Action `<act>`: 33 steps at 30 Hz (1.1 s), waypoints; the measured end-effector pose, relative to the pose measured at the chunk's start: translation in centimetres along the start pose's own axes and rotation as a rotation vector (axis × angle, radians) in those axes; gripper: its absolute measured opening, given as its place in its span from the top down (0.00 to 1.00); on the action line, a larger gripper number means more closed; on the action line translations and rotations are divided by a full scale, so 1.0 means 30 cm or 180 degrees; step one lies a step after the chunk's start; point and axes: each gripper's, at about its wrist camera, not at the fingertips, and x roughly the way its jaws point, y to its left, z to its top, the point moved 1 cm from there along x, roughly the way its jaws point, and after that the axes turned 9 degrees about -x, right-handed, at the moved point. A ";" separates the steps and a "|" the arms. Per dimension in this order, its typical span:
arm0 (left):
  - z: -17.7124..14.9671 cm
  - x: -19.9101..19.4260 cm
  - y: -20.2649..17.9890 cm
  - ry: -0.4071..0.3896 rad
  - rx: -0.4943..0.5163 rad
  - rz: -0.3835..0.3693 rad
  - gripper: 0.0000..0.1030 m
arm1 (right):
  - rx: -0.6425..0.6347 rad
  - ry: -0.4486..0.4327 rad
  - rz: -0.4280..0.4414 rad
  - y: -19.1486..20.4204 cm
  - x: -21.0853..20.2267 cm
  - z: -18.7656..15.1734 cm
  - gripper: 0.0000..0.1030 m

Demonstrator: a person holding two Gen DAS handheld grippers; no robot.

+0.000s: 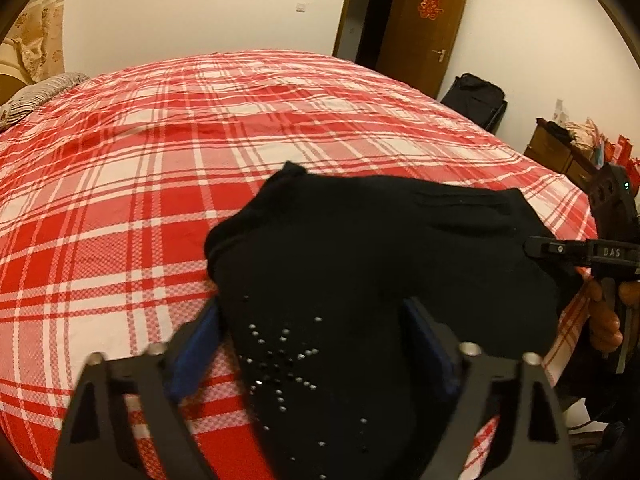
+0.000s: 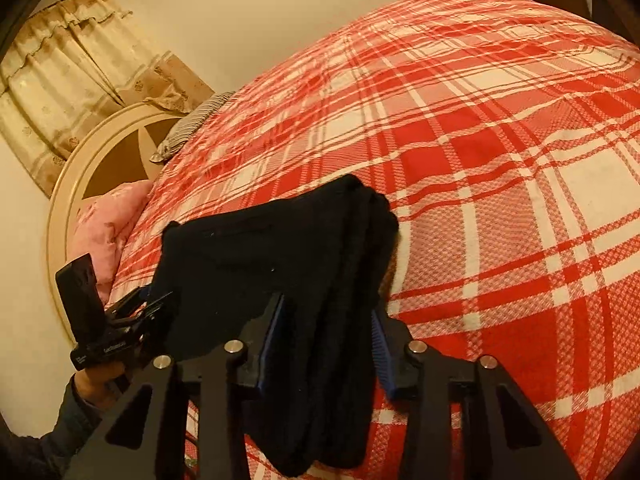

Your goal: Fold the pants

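Observation:
Black pants [image 1: 360,248] with a silver stud pattern lie folded in a bundle on the near edge of the red plaid bed [image 1: 160,160]. My left gripper [image 1: 312,332] has its blue-padded fingers on either side of one end of the bundle, closed on the cloth. My right gripper [image 2: 324,332] grips the other end of the pants [image 2: 256,256], with layered folds hanging down between its fingers. The right gripper also shows in the left wrist view [image 1: 540,248] at the pants' right edge. The left gripper shows in the right wrist view [image 2: 156,304] at the pants' left edge.
The bed [image 2: 500,160] stretches far ahead. A striped pillow [image 1: 36,96] and a pink pillow [image 2: 108,220] lie near the round headboard [image 2: 80,168]. An open brown door [image 1: 424,28], a black bag [image 1: 476,96] and a cluttered cabinet [image 1: 560,148] stand beyond the bed.

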 end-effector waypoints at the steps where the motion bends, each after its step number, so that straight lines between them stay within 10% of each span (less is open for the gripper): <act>1: 0.001 -0.001 -0.001 -0.0003 0.0000 -0.0012 0.22 | 0.0021 0.0010 0.0012 -0.005 0.004 -0.001 0.61; 17: 0.030 -0.087 0.045 -0.0035 -0.0207 -0.0425 0.81 | -0.0488 -0.0034 0.0217 0.200 -0.031 0.115 0.73; 33: 0.085 -0.388 0.440 -0.0579 -0.0668 0.0352 0.82 | -0.1241 0.0324 0.0878 0.648 0.465 0.410 0.73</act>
